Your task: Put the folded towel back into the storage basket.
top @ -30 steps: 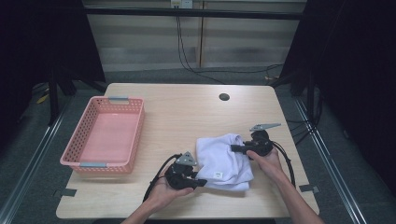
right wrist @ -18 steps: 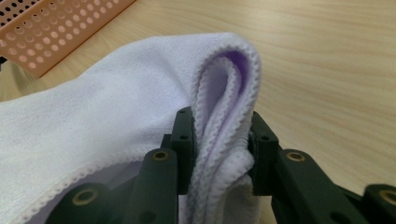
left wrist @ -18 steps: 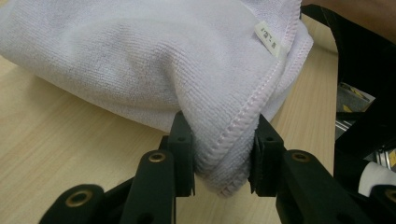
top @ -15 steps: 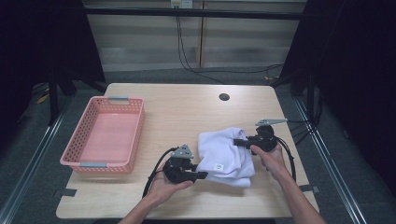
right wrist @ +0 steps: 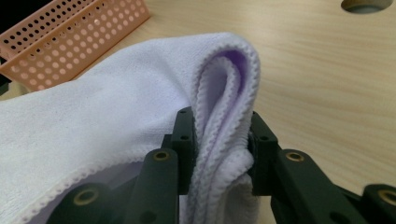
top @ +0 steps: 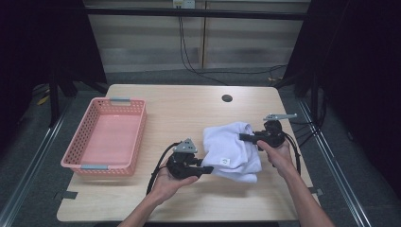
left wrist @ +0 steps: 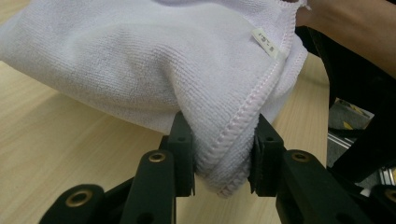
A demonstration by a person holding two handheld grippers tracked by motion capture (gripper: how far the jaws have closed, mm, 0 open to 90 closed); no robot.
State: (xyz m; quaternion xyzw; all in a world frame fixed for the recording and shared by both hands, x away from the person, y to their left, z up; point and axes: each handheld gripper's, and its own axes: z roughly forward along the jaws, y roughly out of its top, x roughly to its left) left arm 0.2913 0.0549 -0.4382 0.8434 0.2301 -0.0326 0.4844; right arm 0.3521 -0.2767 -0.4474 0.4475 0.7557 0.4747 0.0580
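Note:
A white towel [top: 231, 149] lies bunched on the wooden table [top: 189, 113], right of centre. My left gripper [top: 206, 169] is at its near left corner, shut on a hemmed fold of the towel [left wrist: 224, 154]; a small label [left wrist: 265, 43] shows on the cloth. On the towel's far right edge sits my right gripper [top: 242, 137], its jaws clamped on several folded layers of the towel [right wrist: 222, 140]. A hand holds each gripper.
A pink perforated basket [top: 106, 137] with nothing in it stands at the table's left, and its corner [right wrist: 60, 42] appears in the right gripper view. A round hole [top: 227, 98] is in the table at the back. Cables trail from both grippers.
Both grippers have moved right and slightly apart with the towel held between them. The towel has shifted right and is stretched more between the two grips.

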